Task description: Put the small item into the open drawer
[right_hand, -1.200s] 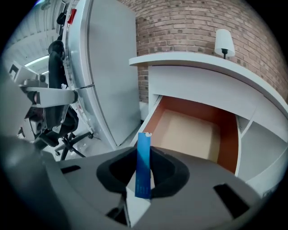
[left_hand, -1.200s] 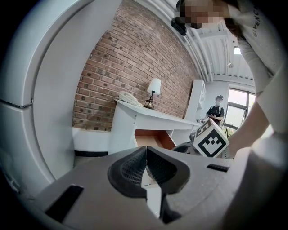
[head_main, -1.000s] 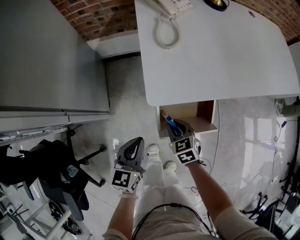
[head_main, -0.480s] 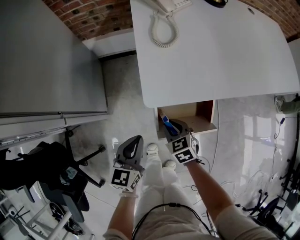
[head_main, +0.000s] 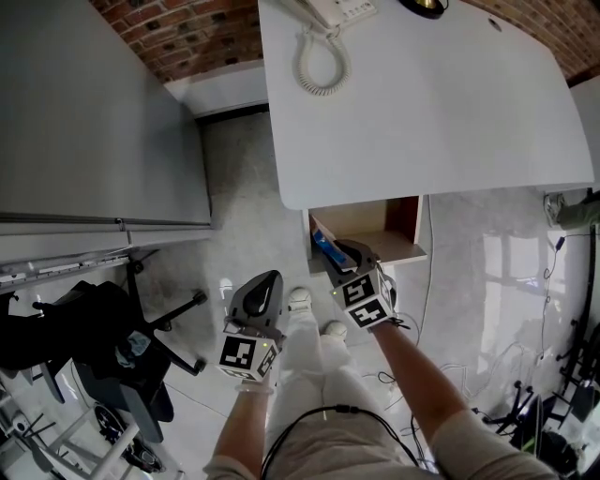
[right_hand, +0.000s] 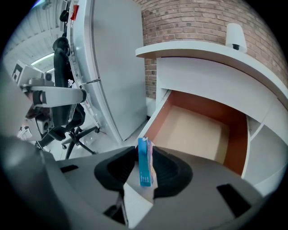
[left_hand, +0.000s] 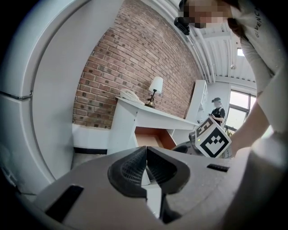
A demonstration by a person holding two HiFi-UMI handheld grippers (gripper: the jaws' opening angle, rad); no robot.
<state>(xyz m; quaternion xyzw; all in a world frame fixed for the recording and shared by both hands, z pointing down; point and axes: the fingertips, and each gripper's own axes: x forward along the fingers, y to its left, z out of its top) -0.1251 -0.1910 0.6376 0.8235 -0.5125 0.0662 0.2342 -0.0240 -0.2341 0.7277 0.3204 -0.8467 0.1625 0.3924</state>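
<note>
The small item is a thin blue box (right_hand: 144,162), standing on edge between the jaws of my right gripper (right_hand: 145,157). Those jaws have just been opening; the pads look slack beside the box, which still rests between them. In the head view the right gripper (head_main: 339,256) hovers at the front left corner of the open drawer (head_main: 406,214), the blue box (head_main: 325,246) poking over its rim. The drawer (right_hand: 193,130) has a bare tan floor and red-brown walls. My left gripper (head_main: 265,287) hangs lower left of it, shut and empty (left_hand: 146,155).
The drawer sits under a white desk (head_main: 431,103) bearing a corded phone (head_main: 339,13) and a lamp (right_hand: 236,36). A tall grey cabinet (head_main: 94,122) stands at left, a black office chair (head_main: 131,347) below it. Cables lie on the floor at right (head_main: 553,272).
My right gripper with the blue box has edged slightly left along the drawer's front. The left gripper has stayed where it was.
</note>
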